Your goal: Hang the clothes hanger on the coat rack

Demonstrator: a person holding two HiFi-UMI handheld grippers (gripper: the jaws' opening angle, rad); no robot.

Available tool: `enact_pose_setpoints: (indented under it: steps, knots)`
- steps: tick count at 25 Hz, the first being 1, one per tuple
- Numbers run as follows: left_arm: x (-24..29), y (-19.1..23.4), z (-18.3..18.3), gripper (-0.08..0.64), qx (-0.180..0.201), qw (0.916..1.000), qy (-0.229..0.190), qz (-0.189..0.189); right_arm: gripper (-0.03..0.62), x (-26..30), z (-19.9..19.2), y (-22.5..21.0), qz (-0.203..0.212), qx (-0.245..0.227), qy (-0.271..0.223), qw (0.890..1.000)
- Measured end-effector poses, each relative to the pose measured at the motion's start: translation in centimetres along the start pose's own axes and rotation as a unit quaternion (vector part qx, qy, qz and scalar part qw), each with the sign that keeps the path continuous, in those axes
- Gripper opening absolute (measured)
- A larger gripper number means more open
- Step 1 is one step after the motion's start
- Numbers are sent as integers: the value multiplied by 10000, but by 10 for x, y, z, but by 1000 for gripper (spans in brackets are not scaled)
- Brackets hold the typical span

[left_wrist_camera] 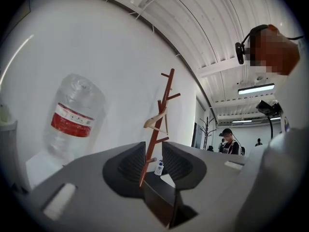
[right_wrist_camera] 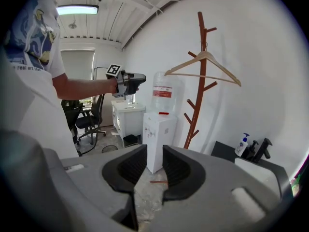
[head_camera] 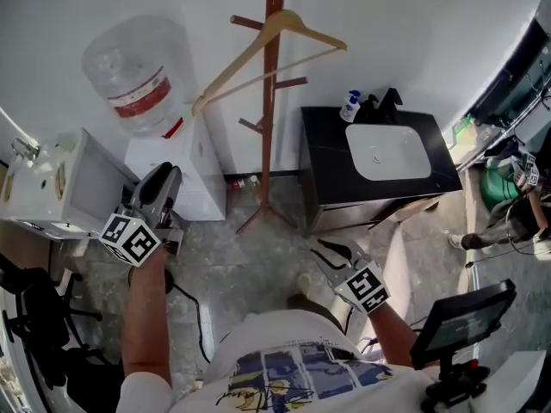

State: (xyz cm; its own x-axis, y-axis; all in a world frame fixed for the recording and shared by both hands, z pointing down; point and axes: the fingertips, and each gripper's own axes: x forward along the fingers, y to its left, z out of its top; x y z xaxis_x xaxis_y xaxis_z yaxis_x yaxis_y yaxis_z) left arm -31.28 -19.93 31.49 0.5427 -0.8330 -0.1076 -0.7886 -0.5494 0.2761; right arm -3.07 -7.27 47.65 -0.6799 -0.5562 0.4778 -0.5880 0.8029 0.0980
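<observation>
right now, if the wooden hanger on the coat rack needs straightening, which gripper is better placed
Probably left: the left gripper is raised, aimed at the coat rack where the wooden hanger hangs, jaws open and empty. The right gripper points down toward the floor, also empty.

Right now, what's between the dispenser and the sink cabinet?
The coat rack, with the hanger hung on it, stands between the dispenser and the sink cabinet. The head view shows it.

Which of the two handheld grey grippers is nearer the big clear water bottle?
The left gripper, raised beside the clear water bottle; the right gripper is by the black sink cabinet.
</observation>
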Motion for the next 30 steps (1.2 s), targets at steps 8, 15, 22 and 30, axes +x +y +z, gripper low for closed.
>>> enact_pose_setpoints:
  steps: [8,15,22,30]
  knots:
    - [-70,-80,-45,87,-28,9957,675,-636,95,-23,24,53,-303,339,-485,9978]
    - [-119,-158,-77,58,-15,9801,1268,-1527,73,-43,56,94,-544,268,-713,9956]
    - [-151,-191,-96,3,463,9646,1701,-1960,26,-49,75,129,-570,314,-839,9943]
    - [-168,-213,-111,3,272,9544,1880,-2303,3,-46,81,154,-544,355,-1043,9924]
